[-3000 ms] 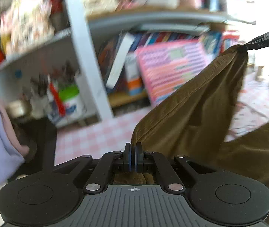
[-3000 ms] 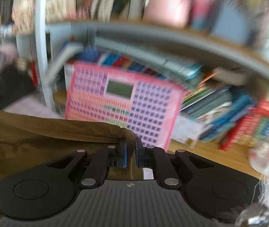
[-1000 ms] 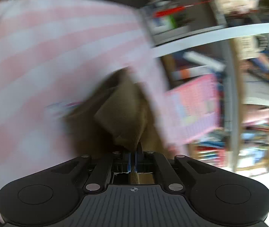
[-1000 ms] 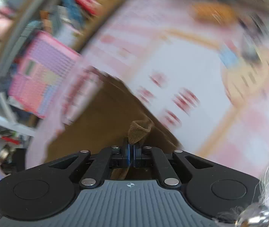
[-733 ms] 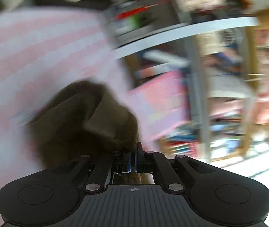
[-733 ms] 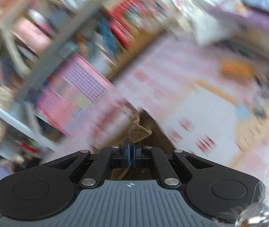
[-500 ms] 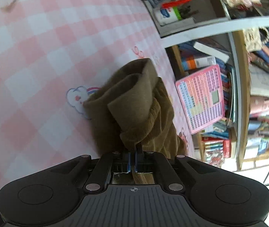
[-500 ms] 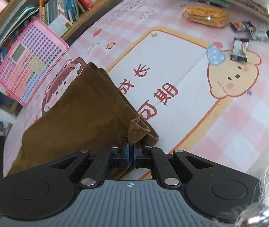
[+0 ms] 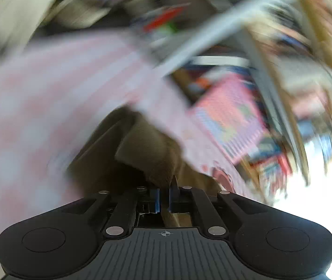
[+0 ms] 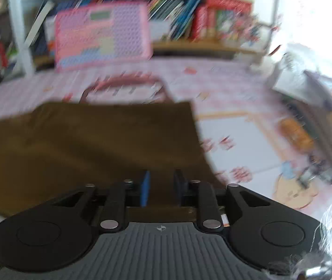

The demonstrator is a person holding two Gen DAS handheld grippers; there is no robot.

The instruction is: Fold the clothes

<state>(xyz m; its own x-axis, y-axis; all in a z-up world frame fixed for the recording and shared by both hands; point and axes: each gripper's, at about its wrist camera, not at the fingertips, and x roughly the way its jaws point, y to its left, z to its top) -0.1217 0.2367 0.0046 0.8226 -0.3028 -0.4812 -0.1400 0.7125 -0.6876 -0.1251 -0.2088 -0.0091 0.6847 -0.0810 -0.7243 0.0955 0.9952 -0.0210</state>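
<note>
The brown garment lies spread flat on the pink table mat, its right edge straight. My right gripper hovers low over its near edge. Its jaws are opening, and the cloth shows below the gap with nothing pinched between the pads. In the blurred left wrist view a bunched fold of the garment rises to my left gripper, which is shut on its tip. The checked mat fills the left of that view.
A pink toy keypad leans against the bookshelf behind the table. An orange packet and small items lie at the right side of the mat. A white shelf post stands at the back left.
The right jaws have parted and let go of the garment's corner, and that view has rolled level. The left view has rolled and blurred, with its jaws still on the fold.
</note>
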